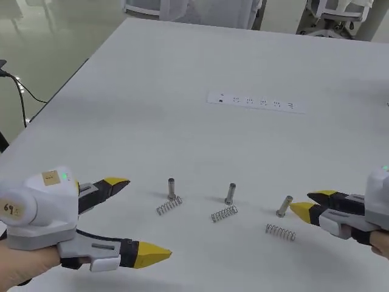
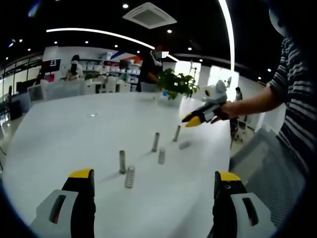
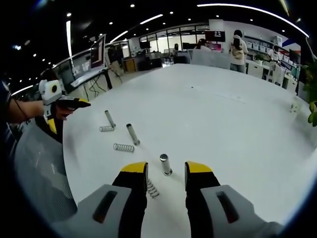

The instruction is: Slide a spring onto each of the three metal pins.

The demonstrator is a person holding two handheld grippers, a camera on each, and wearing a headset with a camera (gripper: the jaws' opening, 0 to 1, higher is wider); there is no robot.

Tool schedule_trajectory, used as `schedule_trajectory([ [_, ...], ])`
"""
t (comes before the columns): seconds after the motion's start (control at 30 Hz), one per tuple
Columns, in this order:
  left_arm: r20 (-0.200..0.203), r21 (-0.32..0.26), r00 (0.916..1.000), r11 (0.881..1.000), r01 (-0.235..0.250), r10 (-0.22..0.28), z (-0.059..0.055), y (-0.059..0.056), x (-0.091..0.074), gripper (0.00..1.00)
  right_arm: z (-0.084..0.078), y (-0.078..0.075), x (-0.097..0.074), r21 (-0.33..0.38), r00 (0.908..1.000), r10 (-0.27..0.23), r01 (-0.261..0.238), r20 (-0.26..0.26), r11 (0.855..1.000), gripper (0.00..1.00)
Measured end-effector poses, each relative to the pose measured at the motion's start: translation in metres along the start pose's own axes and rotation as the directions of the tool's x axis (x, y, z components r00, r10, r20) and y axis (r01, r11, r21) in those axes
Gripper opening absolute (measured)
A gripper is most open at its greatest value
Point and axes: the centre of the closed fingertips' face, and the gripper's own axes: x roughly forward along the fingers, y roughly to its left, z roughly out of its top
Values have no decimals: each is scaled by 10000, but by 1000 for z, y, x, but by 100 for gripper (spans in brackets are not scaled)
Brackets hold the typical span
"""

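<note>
A: Your left tool (image 1: 137, 216) hovers over the near left of the white counter (image 1: 152, 91). Its yellow-tipped jaws are spread wide and hold nothing.

B: Your right tool (image 1: 311, 202) sits at the right edge. Its jaws are parted by a narrower gap and also hold nothing, and the tips are just beside the right pin (image 1: 284, 205).

A: You have three pins upright in a row: the left pin (image 1: 171, 187), the middle pin (image 1: 230, 193) and that right one.

B: A spring lies flat on the counter near each pin's foot: the left spring (image 1: 169, 205), the middle spring (image 1: 224, 213) and the right spring (image 1: 280, 232). None is on a pin yet.

A: In your right gripper view the right pin stands just ahead of the gap between the jaws.

B: A power strip (image 1: 255, 101) lies farther back.
</note>
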Motion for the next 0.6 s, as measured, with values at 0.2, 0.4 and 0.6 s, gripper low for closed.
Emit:
schedule_trajectory([
  [0.2,20,-68,9999,9999,-108,108,0,4,-2,98,-8,2,-3,-283,9993,200,-208,-302,9994,28],
  [0.4,15,-74,9999,9999,-136,136,1,5,-2,98,-14,4,-5,-552,9979,392,-421,-522,9976,27],
  [0.6,-7,-63,9999,9999,-136,136,1,6,-2,98,-18,7,-5,-1192,9956,434,-532,-832,9914,25],
])
